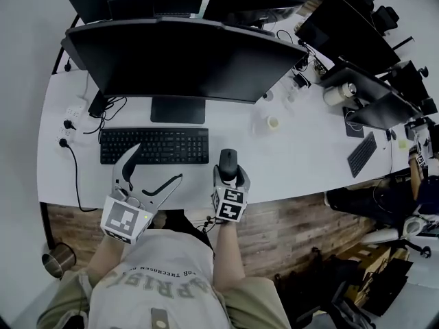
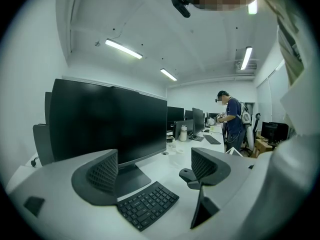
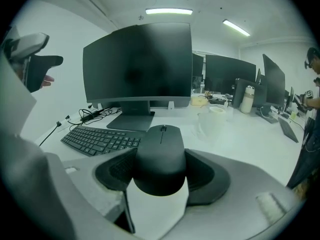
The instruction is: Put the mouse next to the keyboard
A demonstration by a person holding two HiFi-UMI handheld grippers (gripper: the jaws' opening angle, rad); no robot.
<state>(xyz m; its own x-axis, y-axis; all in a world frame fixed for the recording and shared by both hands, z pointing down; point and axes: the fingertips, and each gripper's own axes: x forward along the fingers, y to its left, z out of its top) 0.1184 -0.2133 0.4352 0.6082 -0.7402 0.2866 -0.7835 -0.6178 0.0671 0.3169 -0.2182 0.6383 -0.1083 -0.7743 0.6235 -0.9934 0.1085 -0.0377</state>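
While beside the keyboard [image 1: 154,146], mouse [image 3: 161,156] clamped between fingers [image 3: 207,176] of the right gripper [image 1: 231,173].

Right of keyboard [image 1: 154,146]: narrow bare strip of desk [image 1: 302,160], then the mouse [image 1: 228,157] clamped in the right gripper [image 1: 231,172].
Further right: wide bare desk.
Behind keyboard: monitor [image 1: 182,60] overhangs, its stand [image 1: 178,110] blocks the back.
Back left: cables [image 1: 103,108].
Back right: small roll [image 1: 273,123].
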